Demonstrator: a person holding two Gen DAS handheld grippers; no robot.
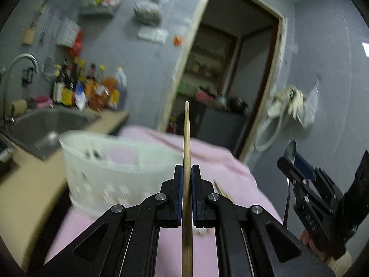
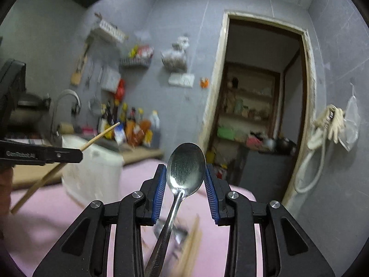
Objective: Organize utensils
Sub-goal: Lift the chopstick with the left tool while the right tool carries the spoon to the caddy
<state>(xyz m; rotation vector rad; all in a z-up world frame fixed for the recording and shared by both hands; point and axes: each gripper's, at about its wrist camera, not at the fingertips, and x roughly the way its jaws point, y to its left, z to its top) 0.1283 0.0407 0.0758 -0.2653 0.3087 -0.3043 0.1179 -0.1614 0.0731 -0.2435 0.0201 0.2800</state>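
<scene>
The left gripper [image 1: 186,173] is clenched on a single wooden chopstick [image 1: 186,152], which runs straight out between its blue-lined pads and tapers to a blunt tip above the pink cloth [image 1: 230,168]. The right gripper [image 2: 185,173] grasps a metal spoon [image 2: 186,168]: the oval bowl stands up between the ribbed blue pads, its sides pinched by them, and the thin handle slants down and back under the jaws. In the left wrist view the right gripper [image 1: 293,159] sits off to the right, well apart from the chopstick, with the spoon [image 1: 291,150] bowl poking above it.

A white plastic basket [image 1: 103,173] with perforated walls stands on the cloth's left edge, just beside the counter [image 1: 27,180]; its rim is open above. Beyond it lies a round steel sink [image 1: 43,124] with a curved tap [image 1: 20,62], then a row of bottles [image 1: 92,92] against the grey wall. The cloth's far edge drops off ahead of an open doorway [image 2: 260,106], leaving free air in front of both grippers.

More wooden chopsticks [image 2: 192,247] and some blurred metal pieces lie on the cloth under the right gripper. The cloth looks soft and matte, the spoon shiny and scuffed, the chopstick smooth and pale brown.
</scene>
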